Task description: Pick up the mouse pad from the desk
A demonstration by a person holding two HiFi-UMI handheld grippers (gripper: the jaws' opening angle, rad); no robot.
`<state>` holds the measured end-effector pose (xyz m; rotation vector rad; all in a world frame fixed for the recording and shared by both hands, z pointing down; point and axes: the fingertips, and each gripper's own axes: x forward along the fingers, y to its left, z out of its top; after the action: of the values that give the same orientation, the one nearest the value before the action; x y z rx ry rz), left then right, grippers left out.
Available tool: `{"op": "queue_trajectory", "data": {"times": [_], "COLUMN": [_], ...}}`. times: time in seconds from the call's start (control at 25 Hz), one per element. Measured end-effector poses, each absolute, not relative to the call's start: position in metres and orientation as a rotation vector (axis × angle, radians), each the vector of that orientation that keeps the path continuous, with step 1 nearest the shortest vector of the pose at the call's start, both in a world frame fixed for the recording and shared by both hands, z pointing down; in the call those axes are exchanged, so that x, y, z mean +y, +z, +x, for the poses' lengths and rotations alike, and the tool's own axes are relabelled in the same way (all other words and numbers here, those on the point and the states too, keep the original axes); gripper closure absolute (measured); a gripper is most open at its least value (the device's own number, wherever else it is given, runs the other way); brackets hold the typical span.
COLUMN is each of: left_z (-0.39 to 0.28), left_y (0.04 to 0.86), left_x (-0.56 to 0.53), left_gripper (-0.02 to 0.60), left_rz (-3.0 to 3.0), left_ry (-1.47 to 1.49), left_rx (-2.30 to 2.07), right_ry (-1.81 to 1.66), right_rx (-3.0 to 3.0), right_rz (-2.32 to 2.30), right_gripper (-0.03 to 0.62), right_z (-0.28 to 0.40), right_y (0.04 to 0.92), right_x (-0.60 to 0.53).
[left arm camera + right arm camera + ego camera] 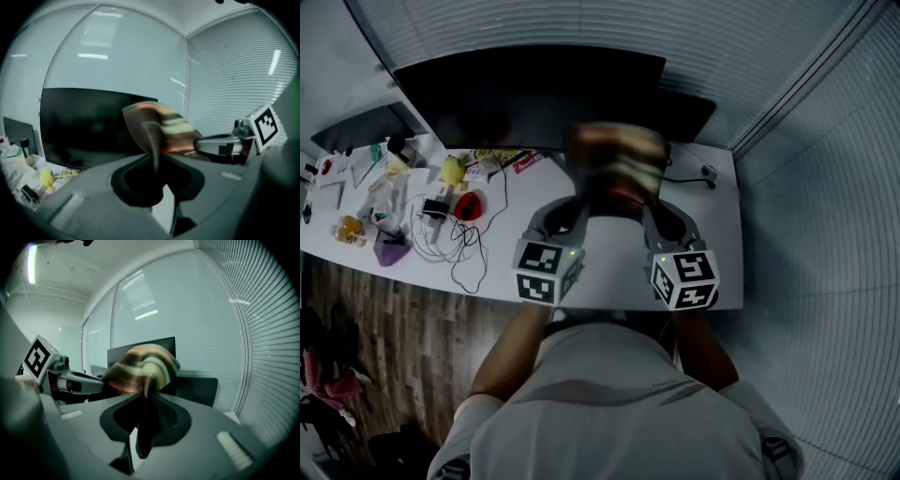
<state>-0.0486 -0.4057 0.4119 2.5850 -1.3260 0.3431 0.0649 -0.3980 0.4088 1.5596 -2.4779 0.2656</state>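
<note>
Both gripper views, unlike head view, show jaws pinching the mouse pad point(161, 125).

The left gripper point(579, 199) and the right gripper point(650, 201) are being held side by side in front of the torso, pointing away from the body. The left forearm point(508, 349) and the right forearm point(705, 349) are being extended forward. The jaws of each gripper are being pressed together on the mouse pad point(617, 159), one gripper at each side.
</note>
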Motion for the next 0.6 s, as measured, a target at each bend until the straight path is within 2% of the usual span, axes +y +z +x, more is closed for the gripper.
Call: {"op": "queue_trajectory", "data": {"times": [0.36,0.6], "left_z": [-0.051,-0.054], "left_y": [0.294,0.258], "left_x": [-0.385,-0.373], "left_gripper": [0.515,0.514], "left_rz": [2.796,2.858], "left_ry": [0.085,0.016], "left_rx": [-1.383,-1.419], "right_ry": [-0.012,-0.122], "right_rx": [-2.619,-2.659], "right_rz": [1.666,1.685], "right_gripper": [0.549,0.549], "right_z": [0.063,0.06], "right_y": [0.293,0.255], "right_x": [-0.374,-0.361]}}
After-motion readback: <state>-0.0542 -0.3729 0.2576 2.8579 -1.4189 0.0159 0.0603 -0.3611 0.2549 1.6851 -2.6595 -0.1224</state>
